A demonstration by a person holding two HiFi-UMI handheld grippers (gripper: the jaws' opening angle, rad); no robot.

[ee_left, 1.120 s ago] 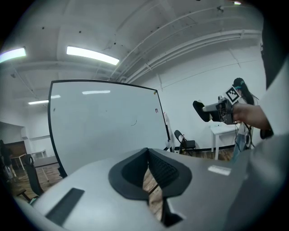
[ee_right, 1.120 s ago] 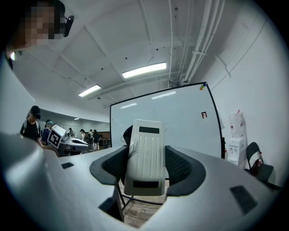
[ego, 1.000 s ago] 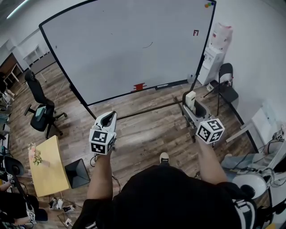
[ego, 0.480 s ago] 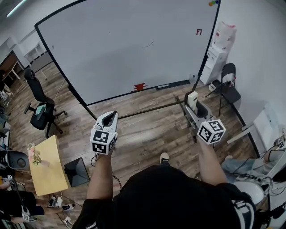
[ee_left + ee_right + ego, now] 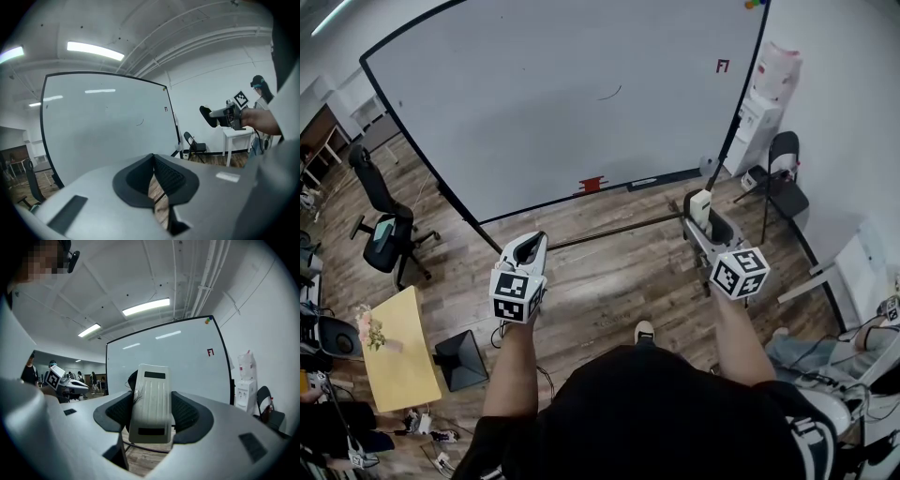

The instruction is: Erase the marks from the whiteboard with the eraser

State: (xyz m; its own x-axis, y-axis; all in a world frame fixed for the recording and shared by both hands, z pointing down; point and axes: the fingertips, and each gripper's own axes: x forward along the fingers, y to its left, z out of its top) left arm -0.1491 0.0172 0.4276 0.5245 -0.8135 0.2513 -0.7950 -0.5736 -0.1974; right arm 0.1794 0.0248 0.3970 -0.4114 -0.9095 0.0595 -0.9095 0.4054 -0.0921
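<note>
Your left gripper (image 5: 529, 249) hangs over the wood floor (image 5: 609, 277), its jaws pressed together with nothing between them. Ahead of you the whiteboard (image 5: 534, 122) stands upright, with a small curved mark (image 5: 610, 93) near its middle and a red mark (image 5: 723, 66) by its right edge. Your right gripper (image 5: 703, 217) has its jaws pinching the white eraser (image 5: 700, 206), held upright, clear of the whiteboard and not touching it.

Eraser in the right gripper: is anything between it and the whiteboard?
Nothing blocks it. In the head view, only wood floor and a dark floor bar separate the eraser from the whiteboard.
</note>
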